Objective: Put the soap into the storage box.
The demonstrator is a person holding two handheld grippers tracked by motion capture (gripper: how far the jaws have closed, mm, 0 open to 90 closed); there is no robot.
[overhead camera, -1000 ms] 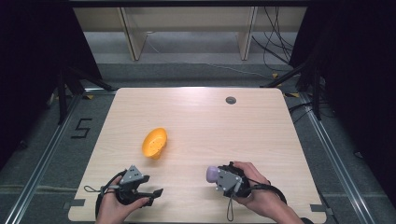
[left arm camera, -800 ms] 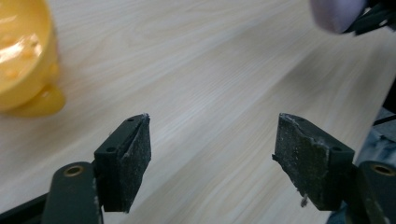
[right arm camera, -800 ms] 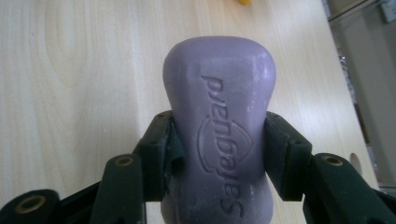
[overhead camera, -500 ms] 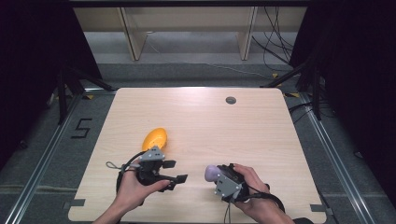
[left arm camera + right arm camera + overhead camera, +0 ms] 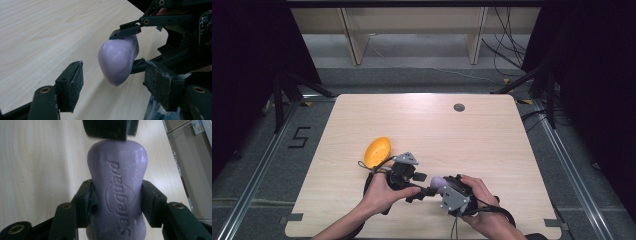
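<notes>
One embossed purple soap [image 5: 117,192], orange bowl [image 5: 377,151] overhead

Near edge of the counter [image 5: 492,130] is crowded: left tongs [image 5: 428,190] & right tongs [image 5: 438,184] meet head-on, purple soap bar [image 5: 437,181] wedged between them, no gap to slip thru there. Left tongs' pads [image 5: 75,82] stand wide w/ room either side of the soap. Orange bowl [image 5: 377,151] sits just behind the left hand [image 5: 384,187], blocking that way out. Far half & right side of counter lie open, except a small dark disc [image 5: 459,107] near the far edge.
</notes>
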